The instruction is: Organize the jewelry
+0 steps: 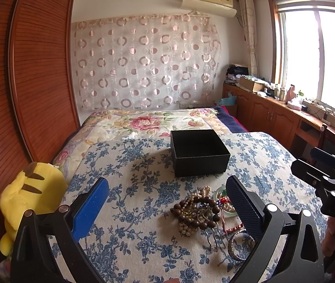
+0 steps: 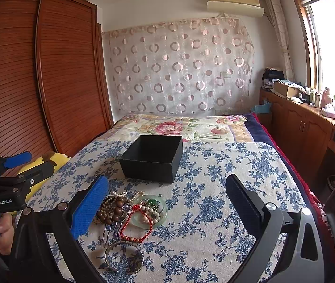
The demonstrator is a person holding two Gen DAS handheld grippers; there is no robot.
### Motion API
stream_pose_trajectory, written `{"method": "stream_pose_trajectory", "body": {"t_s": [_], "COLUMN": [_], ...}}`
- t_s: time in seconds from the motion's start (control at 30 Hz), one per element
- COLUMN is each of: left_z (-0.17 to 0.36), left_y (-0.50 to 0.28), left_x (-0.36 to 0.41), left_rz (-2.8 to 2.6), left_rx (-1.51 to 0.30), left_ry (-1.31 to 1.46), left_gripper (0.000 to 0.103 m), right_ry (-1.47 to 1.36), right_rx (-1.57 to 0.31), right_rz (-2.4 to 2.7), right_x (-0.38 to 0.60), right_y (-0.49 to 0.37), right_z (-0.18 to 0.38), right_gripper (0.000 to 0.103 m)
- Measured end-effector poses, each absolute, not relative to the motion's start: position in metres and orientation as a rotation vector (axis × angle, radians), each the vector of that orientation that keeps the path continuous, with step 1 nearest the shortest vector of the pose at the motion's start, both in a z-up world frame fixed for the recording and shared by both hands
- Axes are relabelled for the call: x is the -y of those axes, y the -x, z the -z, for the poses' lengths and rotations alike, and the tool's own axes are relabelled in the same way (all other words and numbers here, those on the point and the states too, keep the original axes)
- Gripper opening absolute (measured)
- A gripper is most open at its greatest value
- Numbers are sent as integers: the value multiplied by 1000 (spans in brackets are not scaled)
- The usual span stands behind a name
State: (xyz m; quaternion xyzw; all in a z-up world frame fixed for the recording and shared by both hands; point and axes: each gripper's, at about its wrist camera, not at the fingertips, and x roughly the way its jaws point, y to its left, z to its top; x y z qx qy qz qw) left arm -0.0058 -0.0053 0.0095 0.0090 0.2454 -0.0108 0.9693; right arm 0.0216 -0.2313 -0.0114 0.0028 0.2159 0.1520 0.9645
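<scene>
A pile of jewelry [image 1: 197,210] lies on the blue-flowered bedspread [image 1: 132,165]: brown wooden beads, pearl strands, a green jade bangle [image 2: 164,208], a red cord bracelet [image 2: 135,227] and a metal bangle [image 2: 123,257]. An open, empty black box [image 1: 199,152] stands behind the pile, also in the right wrist view [image 2: 153,156]. My left gripper [image 1: 167,188] is open above the bed, the pile by its right finger. My right gripper [image 2: 167,186] is open, the pile by its left finger.
A yellow plush toy [image 1: 30,202] lies at the bed's left edge beside a wooden wardrobe [image 1: 26,82]. A floral quilt [image 1: 144,122] covers the far bed. Wooden cabinets [image 2: 304,127] with clutter run under the window at right.
</scene>
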Motion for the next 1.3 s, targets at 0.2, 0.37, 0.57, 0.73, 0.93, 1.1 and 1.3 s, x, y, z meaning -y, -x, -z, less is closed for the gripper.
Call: {"method": "stream_pose_trajectory", "body": {"t_s": [0.2,0.37,0.57,0.73,0.93,1.1,1.3], "left_z": [-9,-9,-11,-11,-14,-14,-2], "left_y": [6,6,6,6,6,4,-2], "left_x": [5,5,5,5,6,5,-5], "left_rz": [22,23,23,22,22,18,16], "left_rx": [-494,-494,-493,-493,-495,-502,-531], "left_ry": [-18,-17,-18,-18,-16,-18,-13], "left_gripper": [96,96,96,96,96,96,96], "right_ry": [-5,-5,-5,-3,-4,-7,-3], "right_rx": [-436,-434,-432,-430,-432,-436,-461], "right_rz": [-307,-307,-309,-312,-316,-323,-365], "right_x": [232,230,228,225,222,220,222], "right_y": [-22,-19,-20,-15,-14,-14,-16], "right_z": [11,10,10,-3,-6,-2,10], "right_gripper": [101,101,101,101,101,101,101]}}
